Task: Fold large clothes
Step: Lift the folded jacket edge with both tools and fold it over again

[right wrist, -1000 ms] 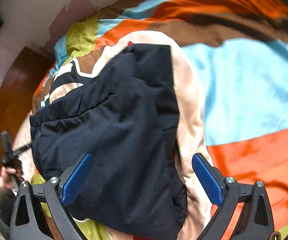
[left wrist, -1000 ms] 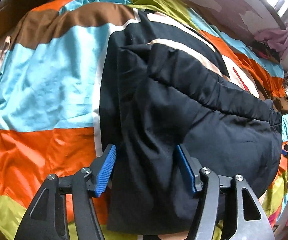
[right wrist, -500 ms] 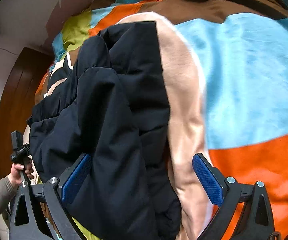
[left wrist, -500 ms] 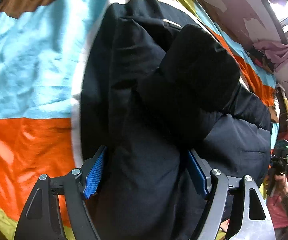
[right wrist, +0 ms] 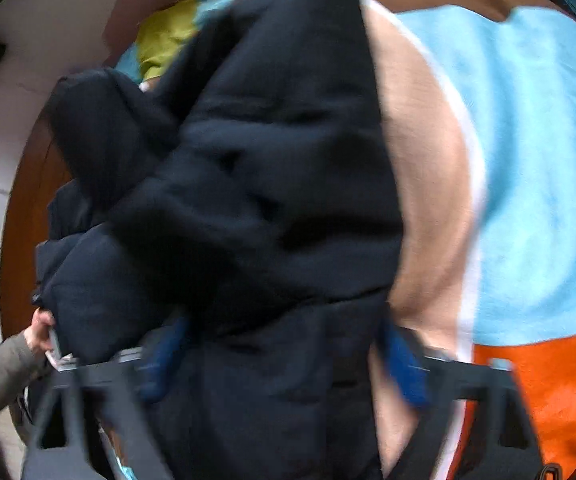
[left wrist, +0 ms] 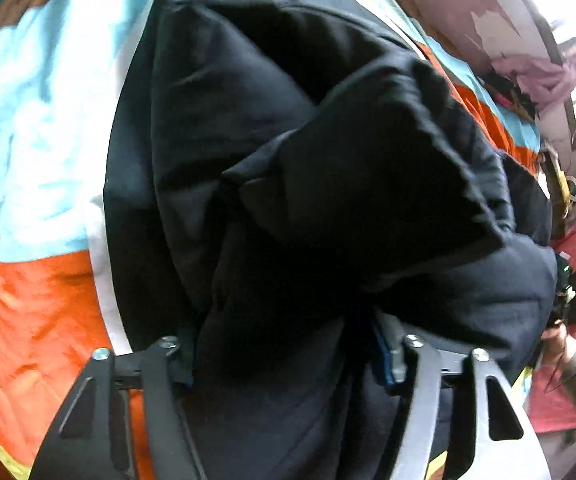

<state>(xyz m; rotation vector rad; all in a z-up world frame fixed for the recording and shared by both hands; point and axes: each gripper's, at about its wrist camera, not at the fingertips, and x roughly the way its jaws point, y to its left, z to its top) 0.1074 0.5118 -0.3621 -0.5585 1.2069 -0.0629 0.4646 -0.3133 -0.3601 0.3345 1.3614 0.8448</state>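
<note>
A bulky black padded jacket (left wrist: 288, 140) lies bunched on a striped bedspread (left wrist: 27, 120), one thick fold hanging toward the camera. My left gripper (left wrist: 283, 360) is closing on its near edge. Fabric fills the gap and swells over both blue pads (left wrist: 384, 356). The right wrist view is blurred. It shows the same jacket (right wrist: 288, 160) heaped up, with my right gripper (right wrist: 283, 360) closing around its near edge and the blue pads (right wrist: 404, 364) against the cloth. A beige garment (right wrist: 420, 160) lies under the jacket's right side.
The bedspread (right wrist: 528, 160) spreads in blue, orange and brown bands on both sides. A person's hand (left wrist: 556, 332) holds the other gripper at the right edge, and a sleeved hand (right wrist: 39, 328) shows at the left. Pink cloth (left wrist: 536, 72) hangs by the wall. Brown wood (right wrist: 23, 240) stands behind.
Both grippers have sunk toward the jacket and narrowed from wide open onto its near edge. The jacket has bunched up, and a thick fold has risen toward the cameras.
</note>
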